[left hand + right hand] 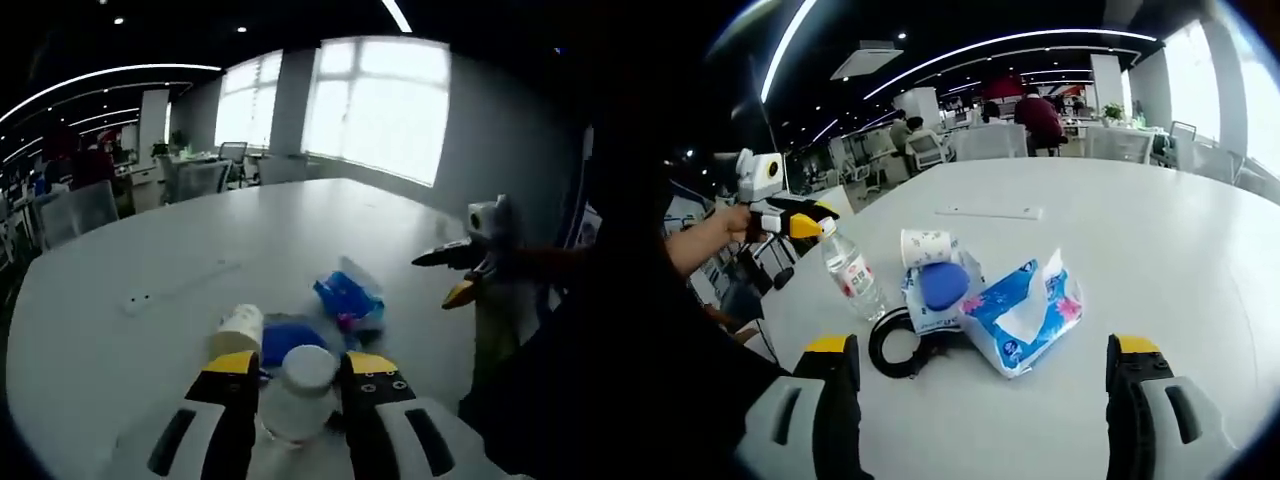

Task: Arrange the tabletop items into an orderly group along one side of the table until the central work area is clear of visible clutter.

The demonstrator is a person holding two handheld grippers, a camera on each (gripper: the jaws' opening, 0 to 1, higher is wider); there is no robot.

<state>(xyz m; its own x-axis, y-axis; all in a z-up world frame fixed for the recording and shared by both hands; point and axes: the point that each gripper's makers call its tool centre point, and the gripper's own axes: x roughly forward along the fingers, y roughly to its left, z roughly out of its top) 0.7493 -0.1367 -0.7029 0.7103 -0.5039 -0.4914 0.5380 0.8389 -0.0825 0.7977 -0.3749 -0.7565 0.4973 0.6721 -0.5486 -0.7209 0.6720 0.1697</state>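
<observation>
While the left gripper (297, 375) has its jaws closed around the cap of a water bottle (851, 272), the right gripper (985, 365) hovers wide open, holding nothing. The tissue pack (1025, 310), paper cup (927, 246), blue pouch (943, 285) and black cable (898, 345) lie clustered mid-desk (1160, 230). Tidying looks barely begun.

White bench (1160, 230); clear water bottle (852, 272) with white cap; blue-and-white tissue pack (1025, 312) with pink flowers; blue ball (943, 284); black cable (895, 345); yellow-tipped black left claw (812, 226).
</observation>
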